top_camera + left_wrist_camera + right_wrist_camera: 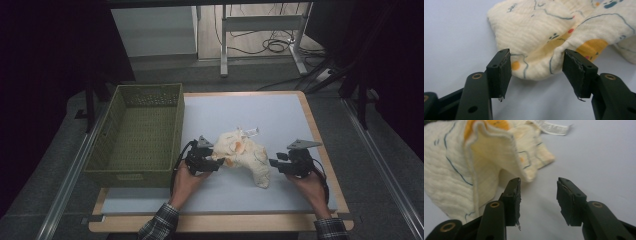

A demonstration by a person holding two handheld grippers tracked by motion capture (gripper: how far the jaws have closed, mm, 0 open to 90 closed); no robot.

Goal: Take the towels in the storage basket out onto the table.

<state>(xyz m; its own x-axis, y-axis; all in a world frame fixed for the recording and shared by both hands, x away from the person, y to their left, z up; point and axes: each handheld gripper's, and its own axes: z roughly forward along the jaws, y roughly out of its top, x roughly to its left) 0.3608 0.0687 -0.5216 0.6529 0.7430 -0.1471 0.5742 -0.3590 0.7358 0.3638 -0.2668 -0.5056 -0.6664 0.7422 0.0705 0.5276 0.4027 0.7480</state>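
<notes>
A table (280, 107) with a pale grey-blue top and a wooden border is standing on grey carpeted floor (225, 80). Metal rails are running along the floor on either side of it, one at the left (67, 175) and one at the right (385, 165). Beyond the table, a white cabinet (155, 30) is sitting beside the light metal legs of a frame (224, 45). Black cables (272, 46) are lying in loose loops on the wooden flooring behind the frame (some are trailing off to the right). Dark curtains (50, 45) are hanging at both sides.
</notes>
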